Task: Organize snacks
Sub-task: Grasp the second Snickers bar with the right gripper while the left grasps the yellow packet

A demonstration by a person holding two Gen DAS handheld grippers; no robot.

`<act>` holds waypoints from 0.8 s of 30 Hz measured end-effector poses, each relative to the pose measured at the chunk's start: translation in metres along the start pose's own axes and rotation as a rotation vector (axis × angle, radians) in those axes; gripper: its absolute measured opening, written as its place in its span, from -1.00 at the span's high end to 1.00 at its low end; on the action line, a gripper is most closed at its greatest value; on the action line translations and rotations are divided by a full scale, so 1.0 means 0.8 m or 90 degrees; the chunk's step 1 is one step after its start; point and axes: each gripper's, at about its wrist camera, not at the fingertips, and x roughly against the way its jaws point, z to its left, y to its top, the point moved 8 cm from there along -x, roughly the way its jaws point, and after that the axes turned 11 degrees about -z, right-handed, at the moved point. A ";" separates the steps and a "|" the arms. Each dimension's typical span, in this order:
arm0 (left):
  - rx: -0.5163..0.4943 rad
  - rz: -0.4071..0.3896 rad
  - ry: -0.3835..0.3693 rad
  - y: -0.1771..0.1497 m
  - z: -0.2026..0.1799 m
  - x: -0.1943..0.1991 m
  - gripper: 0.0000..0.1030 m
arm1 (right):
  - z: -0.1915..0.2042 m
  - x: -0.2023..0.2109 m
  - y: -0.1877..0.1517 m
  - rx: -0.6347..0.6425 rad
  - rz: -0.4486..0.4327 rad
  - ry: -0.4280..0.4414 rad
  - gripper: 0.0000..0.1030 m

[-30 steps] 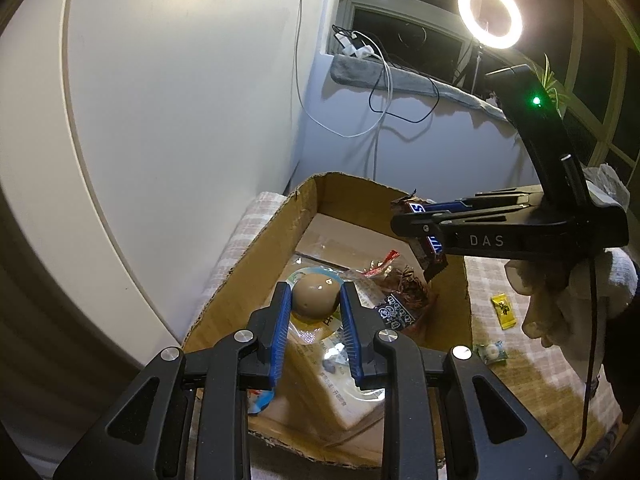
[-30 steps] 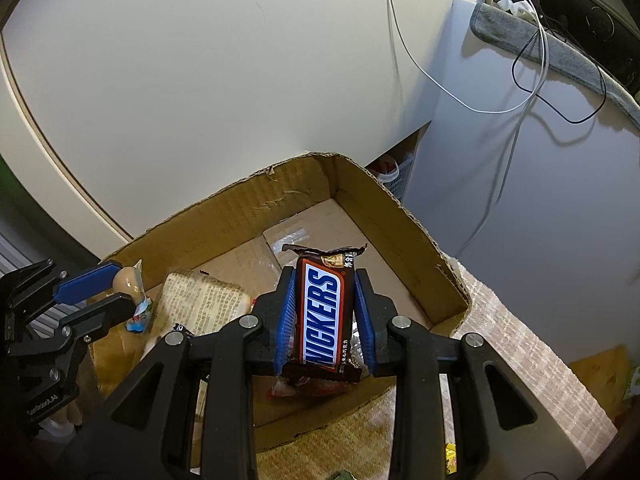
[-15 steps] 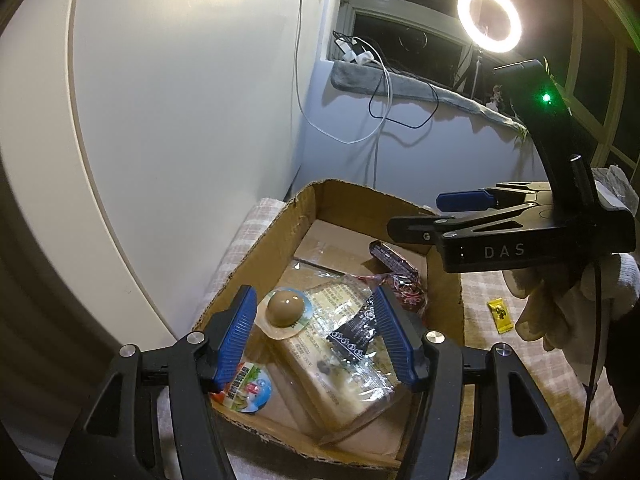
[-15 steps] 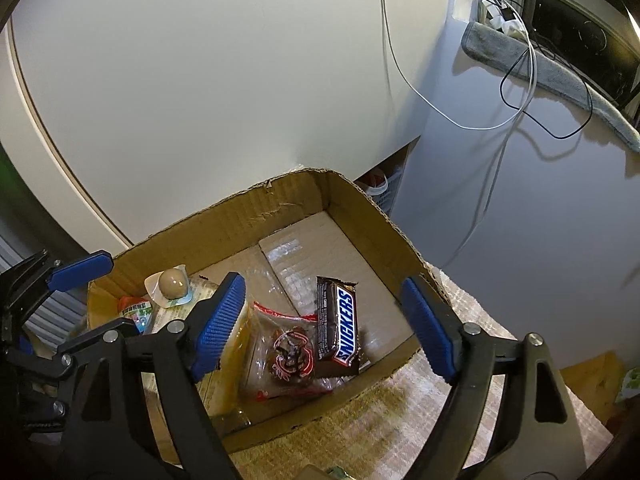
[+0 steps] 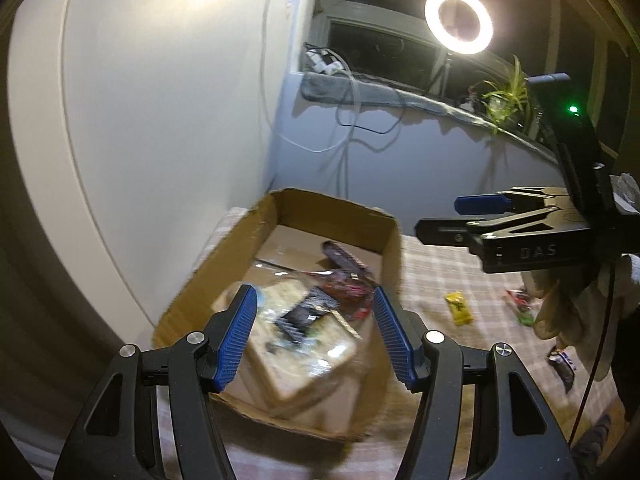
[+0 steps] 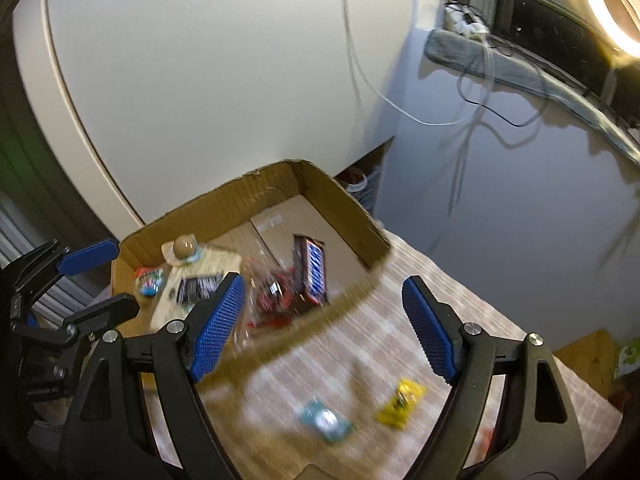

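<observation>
snacks sit in the cardboard box (image 6: 344, 196); both your left tool (image 5: 314, 334) and right tool (image 6: 320, 322) are spread and carry nothing. next, reach for the yellow packet (image 6: 400, 402) on the worktop (image 6: 400, 320) outside the box's near edge.

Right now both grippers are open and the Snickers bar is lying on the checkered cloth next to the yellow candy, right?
Not quite. The Snickers bar lies inside the cardboard box, as the right wrist view shows. Only the yellow candy is on the checkered cloth. Both the left gripper and right gripper are open.

Brown cardboard box (image 6: 344, 200), checked cloth (image 6: 360, 344) (beige-white), yellow packet (image 6: 401, 403), blue fingers (image 6: 218, 322).
</observation>
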 end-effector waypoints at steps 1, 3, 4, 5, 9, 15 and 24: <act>-0.003 -0.001 -0.008 0.000 -0.009 0.003 -0.17 | -0.007 0.014 -0.006 -0.003 -0.004 -0.007 -0.62; -0.007 -0.001 -0.022 -0.002 -0.021 0.007 -0.17 | -0.021 0.037 -0.015 -0.011 -0.010 -0.018 -0.62; -0.008 0.000 -0.029 -0.004 -0.029 0.009 -0.17 | -0.029 0.052 -0.022 -0.018 -0.013 -0.026 -0.62; -0.009 0.001 -0.035 -0.005 -0.035 0.010 -0.17 | -0.038 0.065 -0.028 -0.024 -0.016 -0.033 -0.62; -0.018 0.012 -0.062 -0.013 -0.065 0.007 -0.17 | -0.073 0.116 -0.057 -0.050 -0.023 -0.067 -0.62; -0.034 0.031 -0.098 -0.027 -0.109 0.001 -0.17 | -0.123 0.185 -0.116 -0.095 -0.023 -0.122 -0.62; -0.053 0.067 -0.135 -0.049 -0.168 -0.025 -0.05 | -0.158 0.230 -0.234 -0.155 0.018 -0.189 -0.62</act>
